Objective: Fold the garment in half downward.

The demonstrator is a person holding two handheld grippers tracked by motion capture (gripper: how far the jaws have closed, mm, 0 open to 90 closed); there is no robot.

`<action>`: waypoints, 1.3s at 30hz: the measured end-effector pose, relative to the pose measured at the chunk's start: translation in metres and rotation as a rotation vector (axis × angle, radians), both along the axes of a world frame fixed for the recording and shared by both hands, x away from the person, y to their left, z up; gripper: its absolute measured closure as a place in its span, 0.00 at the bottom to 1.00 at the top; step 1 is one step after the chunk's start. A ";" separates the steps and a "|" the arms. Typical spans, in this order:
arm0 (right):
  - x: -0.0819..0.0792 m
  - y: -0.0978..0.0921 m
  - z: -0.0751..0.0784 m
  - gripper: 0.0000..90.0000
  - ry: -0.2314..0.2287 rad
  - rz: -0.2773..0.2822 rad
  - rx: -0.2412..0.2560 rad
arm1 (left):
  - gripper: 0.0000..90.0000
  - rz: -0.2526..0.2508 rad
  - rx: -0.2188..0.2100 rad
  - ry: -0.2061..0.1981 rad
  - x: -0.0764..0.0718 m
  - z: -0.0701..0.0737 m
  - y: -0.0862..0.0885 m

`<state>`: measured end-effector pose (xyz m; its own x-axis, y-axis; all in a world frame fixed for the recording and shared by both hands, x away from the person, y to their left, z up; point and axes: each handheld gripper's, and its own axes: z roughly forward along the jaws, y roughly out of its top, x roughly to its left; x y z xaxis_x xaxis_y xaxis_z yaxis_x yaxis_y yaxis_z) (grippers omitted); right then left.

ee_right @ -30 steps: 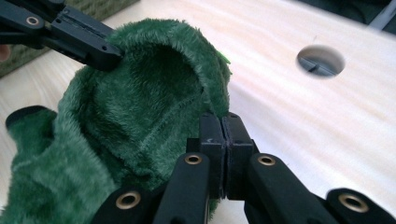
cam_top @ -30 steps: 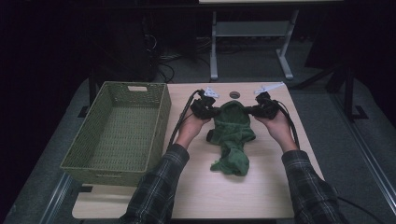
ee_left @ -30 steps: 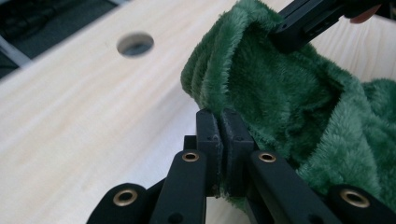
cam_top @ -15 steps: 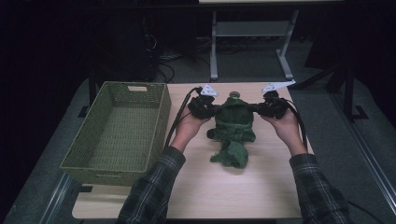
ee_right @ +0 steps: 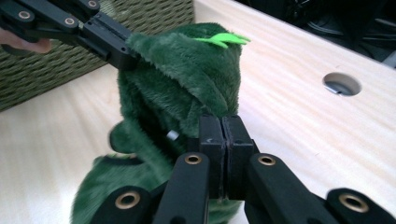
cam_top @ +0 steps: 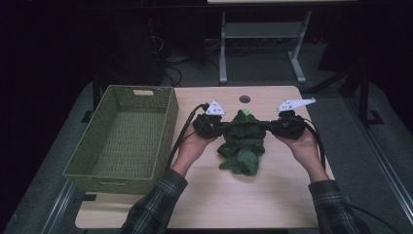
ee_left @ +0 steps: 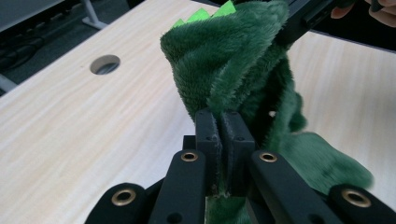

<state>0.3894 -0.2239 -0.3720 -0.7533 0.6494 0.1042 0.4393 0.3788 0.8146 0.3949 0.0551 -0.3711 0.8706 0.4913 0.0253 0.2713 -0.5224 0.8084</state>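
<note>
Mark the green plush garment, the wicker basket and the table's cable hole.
green plush garment (cam_top: 246, 131), high view, upper body.
wicker basket (cam_top: 168, 114), high view, right rim.
cable hole (ee_right: 342, 84), right gripper view, opening.

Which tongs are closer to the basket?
The left tongs, pinching the green plush toy on the side facing the woven basket; the right tongs pinch its far side.

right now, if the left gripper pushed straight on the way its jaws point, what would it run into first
The green plush garment itself: the left gripper is already shut on a fold of it, and the bulk rises directly ahead. Beyond that, roughly in line, is the right gripper clamped on the far side, though depth there is hard to judge.
</note>
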 end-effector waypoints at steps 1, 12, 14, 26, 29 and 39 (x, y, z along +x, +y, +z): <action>-0.004 0.001 -0.002 0.98 -0.002 0.005 0.002 | 0.96 -0.004 -0.001 0.002 -0.004 -0.001 0.000; -0.045 0.004 -0.020 0.98 -0.002 0.047 0.008 | 0.96 -0.056 -0.031 0.021 -0.033 -0.026 0.013; -0.051 0.002 -0.025 0.98 0.000 0.045 0.008 | 0.96 -0.070 -0.028 0.025 -0.039 -0.033 0.015; -0.085 0.002 -0.054 0.98 0.068 0.081 -0.040 | 0.96 -0.143 0.016 0.064 -0.063 -0.065 0.014; -0.087 0.003 -0.061 0.98 0.090 0.087 -0.046 | 0.96 -0.155 0.029 0.081 -0.064 -0.074 0.011; -0.083 0.010 -0.089 0.98 0.173 0.107 -0.123 | 0.96 -0.190 0.098 0.114 -0.066 -0.097 0.000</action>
<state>0.3067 -0.2136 -0.4607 -0.7965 0.5823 0.1628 0.5203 0.5229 0.6752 0.3289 0.0547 -0.4677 0.9471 0.3186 -0.0390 0.2473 -0.6470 0.7213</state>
